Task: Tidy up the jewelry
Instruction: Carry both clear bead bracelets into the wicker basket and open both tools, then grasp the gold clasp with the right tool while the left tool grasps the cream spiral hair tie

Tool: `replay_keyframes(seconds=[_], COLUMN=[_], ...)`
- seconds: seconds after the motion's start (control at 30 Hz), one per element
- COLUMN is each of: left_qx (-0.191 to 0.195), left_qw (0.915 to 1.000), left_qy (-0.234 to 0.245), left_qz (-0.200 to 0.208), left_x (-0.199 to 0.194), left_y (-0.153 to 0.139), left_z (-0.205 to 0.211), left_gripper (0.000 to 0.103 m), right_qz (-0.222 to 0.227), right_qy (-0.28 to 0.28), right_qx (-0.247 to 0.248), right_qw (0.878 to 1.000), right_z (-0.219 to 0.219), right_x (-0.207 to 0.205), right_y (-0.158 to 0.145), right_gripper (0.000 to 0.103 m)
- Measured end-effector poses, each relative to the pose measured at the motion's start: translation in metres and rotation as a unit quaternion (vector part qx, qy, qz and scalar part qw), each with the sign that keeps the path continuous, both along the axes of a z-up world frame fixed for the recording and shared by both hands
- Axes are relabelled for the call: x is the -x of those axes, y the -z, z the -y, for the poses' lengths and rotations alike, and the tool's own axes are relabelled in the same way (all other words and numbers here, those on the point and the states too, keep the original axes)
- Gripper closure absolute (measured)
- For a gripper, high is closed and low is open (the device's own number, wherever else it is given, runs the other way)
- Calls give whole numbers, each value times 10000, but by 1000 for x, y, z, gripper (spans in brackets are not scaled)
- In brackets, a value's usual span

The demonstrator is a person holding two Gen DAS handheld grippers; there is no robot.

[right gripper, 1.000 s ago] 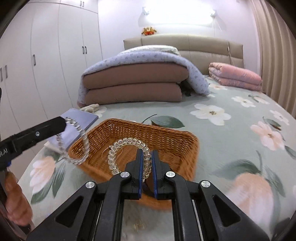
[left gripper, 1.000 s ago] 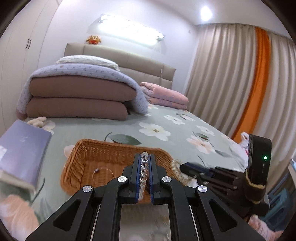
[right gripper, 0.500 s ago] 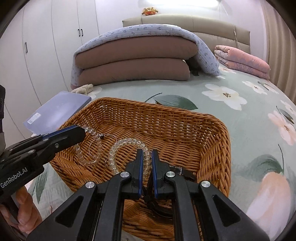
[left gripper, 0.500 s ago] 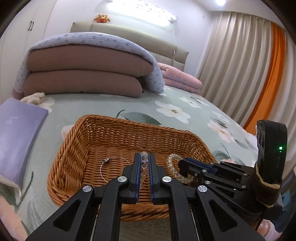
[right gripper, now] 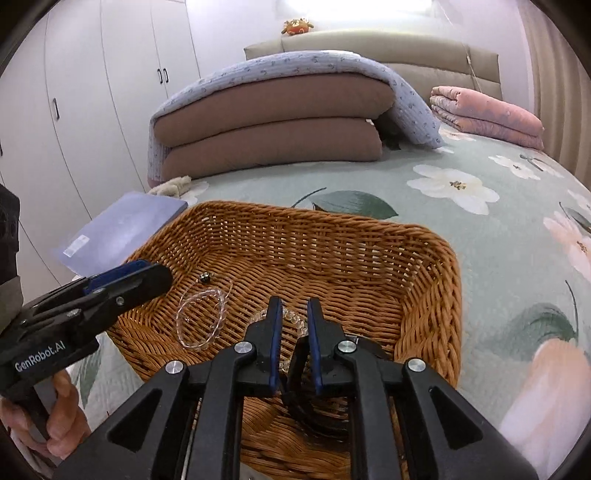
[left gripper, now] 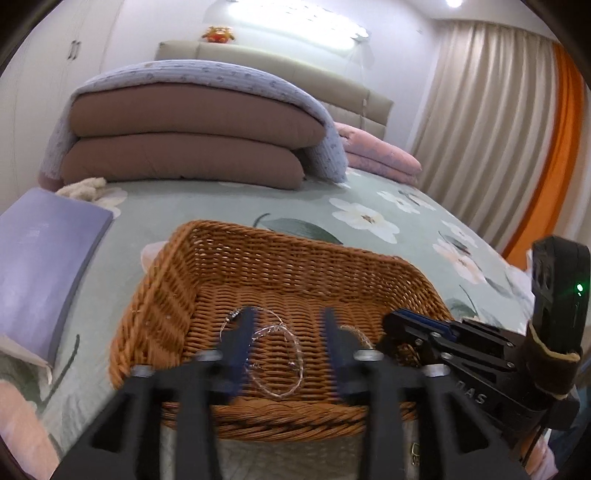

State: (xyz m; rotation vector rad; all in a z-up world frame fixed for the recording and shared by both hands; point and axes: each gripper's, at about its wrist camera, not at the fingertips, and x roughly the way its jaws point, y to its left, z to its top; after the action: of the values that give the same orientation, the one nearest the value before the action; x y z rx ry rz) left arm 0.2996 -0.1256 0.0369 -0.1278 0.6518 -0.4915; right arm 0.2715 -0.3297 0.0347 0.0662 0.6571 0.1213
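Bracelet (left gripper: 275, 363) lies between opening left gripper (left gripper: 290, 325) jaws

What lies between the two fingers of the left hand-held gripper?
In the left wrist view, the clear bead bracelet lies on the basket floor between the opening jaws of the left hand-held gripper, no pad touching it.

Home bedroom. Bed (right gripper: 480, 229) with green floral cover fills the room, padded beige headboard (right gripper: 388, 48) behind it, small plush toy (right gripper: 297, 26) on top. Folded brown quilts (right gripper: 273, 125) stacked under a lilac blanket, pink folded quilt (right gripper: 484, 110) beside them. White built-in wardrobe doors (right gripper: 92, 92) along one wall, beige and orange curtains (left gripper: 498, 140) on the other side. Wall light above the headboard. Wicker basket (right gripper: 424, 266) sits on the bed.
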Motion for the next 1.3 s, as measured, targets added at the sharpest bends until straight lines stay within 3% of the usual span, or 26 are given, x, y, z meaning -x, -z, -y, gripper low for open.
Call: replay_keyframes(seconds=[0.37, 0.57, 0.87, 1.0, 1.3], left_qx=[59, 330, 93, 57, -88], left_qw=[9991, 9980, 9966, 9955, 9963], left_qy=[-142, -153, -788, -939, -724], left_qz=[397, 508, 209, -74, -465], left_x=[36, 106, 233, 259, 288], left_y=[-28, -45, -13, 13, 45], left_z=[-13, -54, -118, -131, -124], left_gripper=[55, 55, 55, 55, 55], right_qz=[768, 749, 162, -88, -344], right_qy=[174, 73, -348, -516, -646], right_qx=[154, 88, 395, 350, 443], right_qw=[9968, 9971, 9985, 9980, 9963], right_z=[-1, 0, 2, 6, 4], right_x=[59, 121, 190, 204, 201], right_y=[-26, -27, 9, 24, 43], right_gripper=[87, 84, 72, 72, 72])
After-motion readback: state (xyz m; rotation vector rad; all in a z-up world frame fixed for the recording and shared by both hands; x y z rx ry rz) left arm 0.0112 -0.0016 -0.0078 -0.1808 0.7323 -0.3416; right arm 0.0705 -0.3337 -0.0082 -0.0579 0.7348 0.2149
